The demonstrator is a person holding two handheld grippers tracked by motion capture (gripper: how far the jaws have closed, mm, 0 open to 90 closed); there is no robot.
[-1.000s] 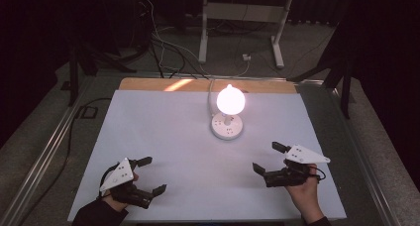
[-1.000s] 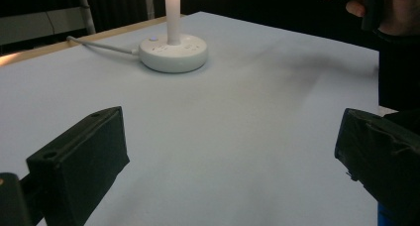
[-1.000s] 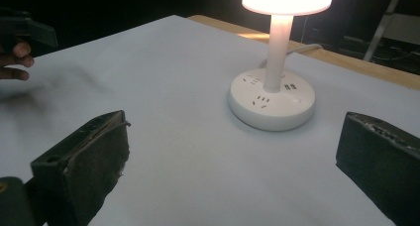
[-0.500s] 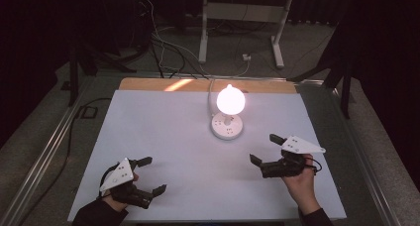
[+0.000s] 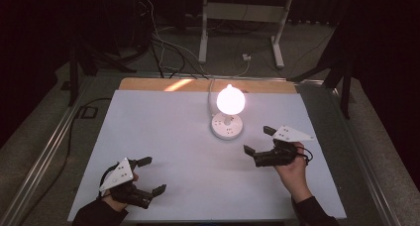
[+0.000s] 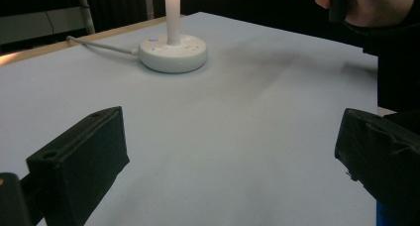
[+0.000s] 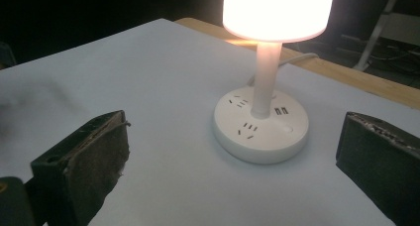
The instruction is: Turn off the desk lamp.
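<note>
Right gripper (image 5: pixel 259 141): jaws apart, nothing between them, held above the sheet (image 5: pixel 163 132) by the right hand (image 5: pixel 292 165), aimed at the lamp (image 5: pixel 228 114). In the right gripper view the lamp's round base (image 7: pixel 261 124) sits between the two jaws, a little way ahead, not touching either. Base carries socket slots and a small button (USB ports beside the stem, as far as can be told). Shade (image 7: pixel 276 10) lit, bright; stem upright.

Left gripper (image 5: pixel 151 175): jaws apart, empty, low over the near left part of the sheet, held by the left hand (image 5: pixel 119 196). Well apart from the lamp. Its view shows the lamp base at the far side with a white cord (image 6: pixel 99 45) running off to the left.

Lamp stands near the sheet's far middle, just short of the wooden edge (image 5: pixel 198 84). Floor beyond is dark, with cables (image 5: pixel 163 42) and a white stand (image 5: pixel 242 18).
</note>
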